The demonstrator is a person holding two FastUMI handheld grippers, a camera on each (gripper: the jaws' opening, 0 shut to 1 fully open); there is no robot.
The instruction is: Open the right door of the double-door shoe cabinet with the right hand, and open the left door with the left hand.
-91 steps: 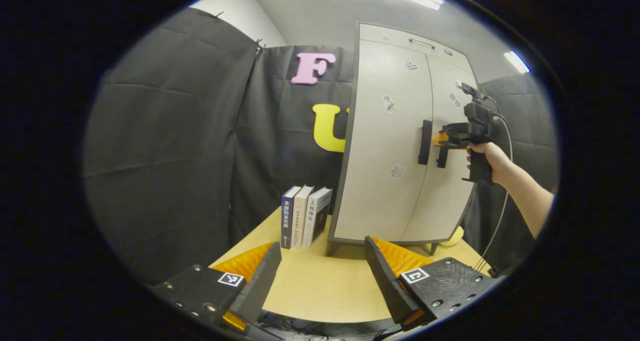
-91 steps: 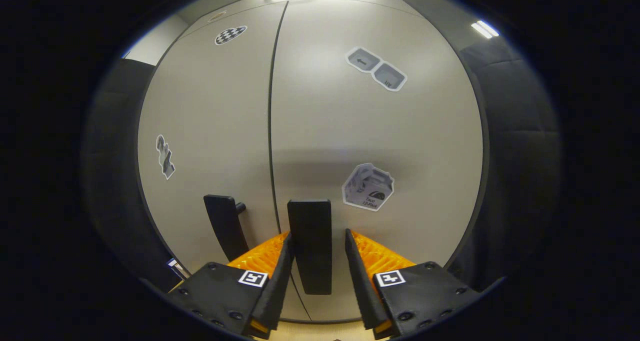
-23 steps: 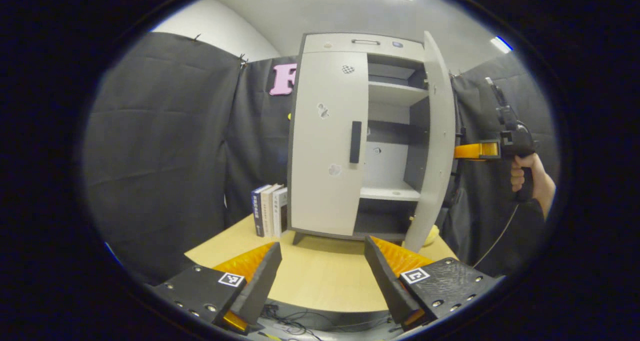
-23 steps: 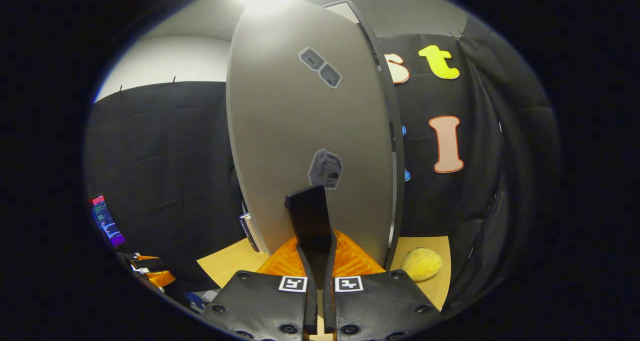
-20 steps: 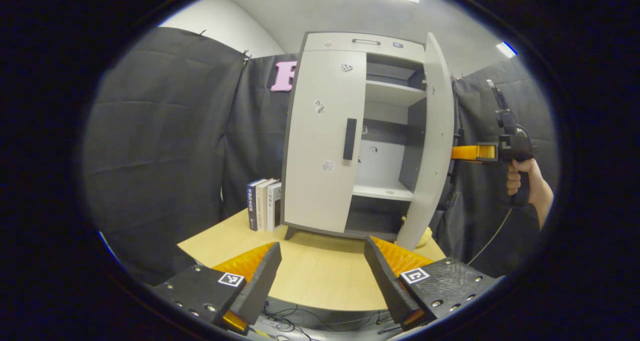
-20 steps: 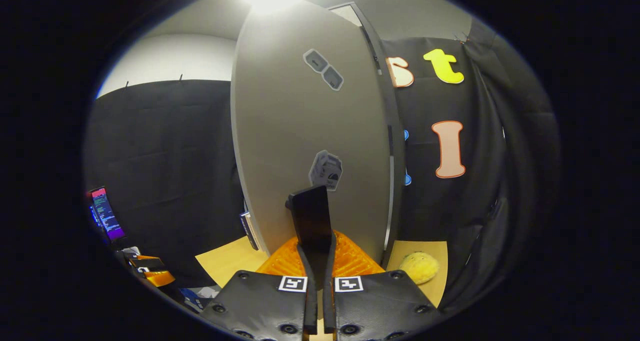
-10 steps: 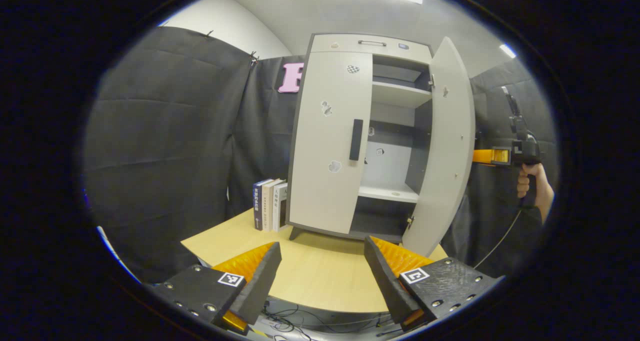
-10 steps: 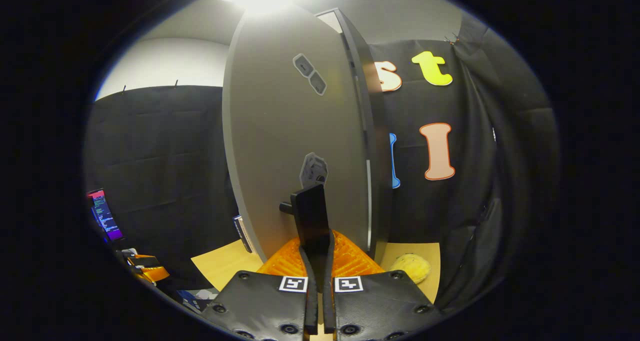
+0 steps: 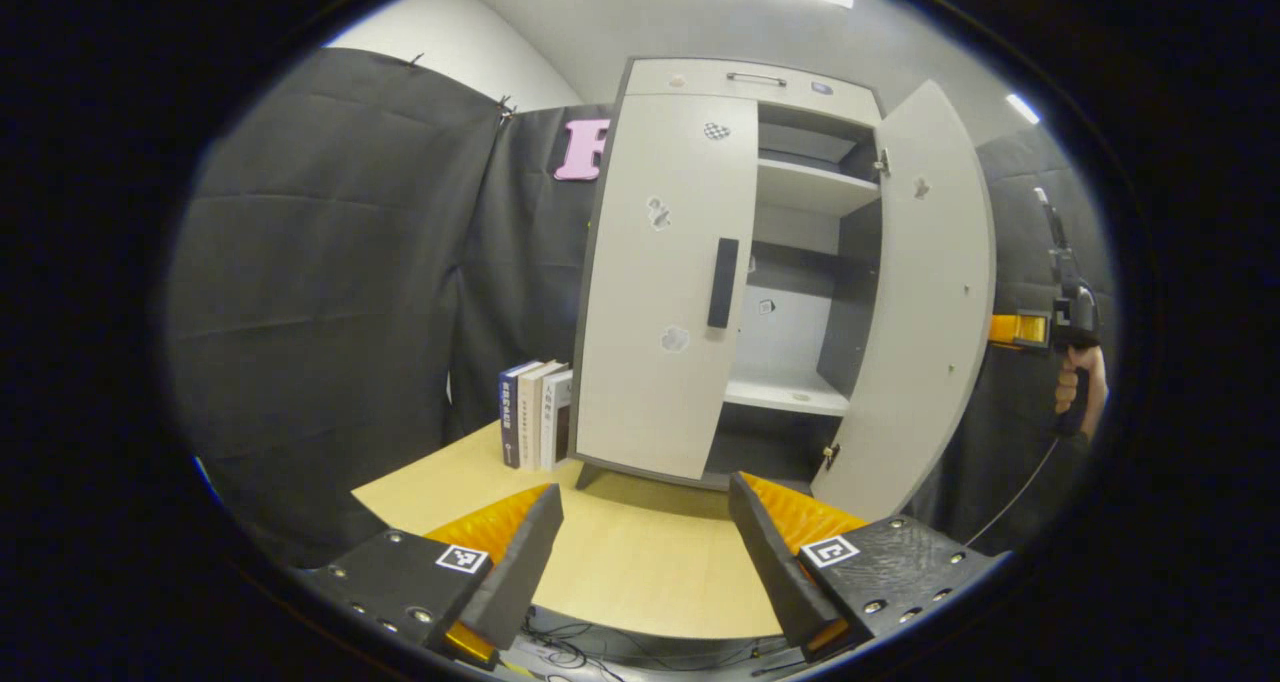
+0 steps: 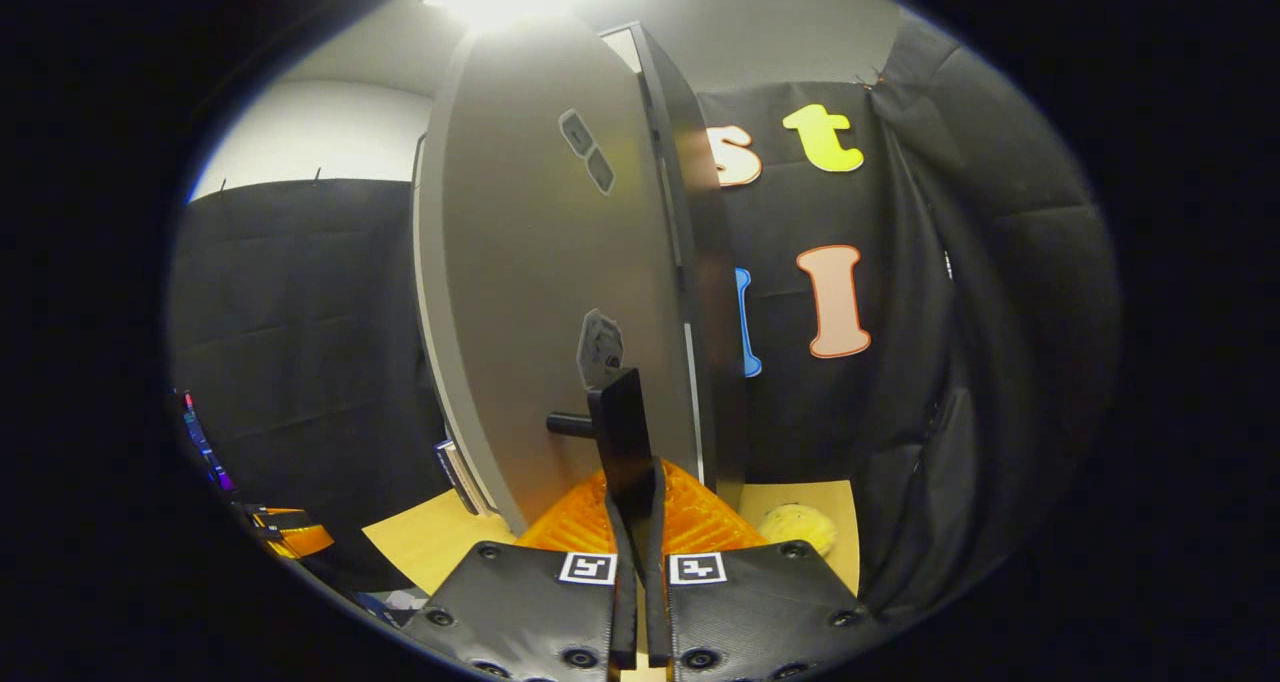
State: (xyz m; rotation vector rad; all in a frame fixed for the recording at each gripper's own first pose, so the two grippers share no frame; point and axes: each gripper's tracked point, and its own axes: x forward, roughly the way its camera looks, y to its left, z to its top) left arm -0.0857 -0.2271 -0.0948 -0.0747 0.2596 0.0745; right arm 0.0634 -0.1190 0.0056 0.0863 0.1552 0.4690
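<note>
The pale grey shoe cabinet (image 9: 740, 77) stands at the back of the wooden table (image 9: 640, 572). Its right door (image 9: 925, 312) is swung wide open, showing shelves (image 9: 790, 394) inside. The left door (image 9: 665, 282) is flush closed, with its black handle (image 9: 722, 283) upright. My left gripper (image 9: 640, 547) is open low over the table's front, well short of the cabinet. My right gripper (image 10: 637, 522) is shut on the right door's black handle (image 10: 625, 437); in the left gripper view it (image 9: 1030, 329) shows beyond the open door, held by a hand (image 9: 1080, 392).
A few books (image 9: 535, 414) stand against the cabinet's left side. A yellow soft object (image 10: 795, 527) lies on the table behind the open door. Black cloth walls close in on the left and right. Cables hang under the table's front edge.
The right door has swung further open with my right gripper still clamped on its handle. The left gripper stays open in front of the table, shifting only slightly.
</note>
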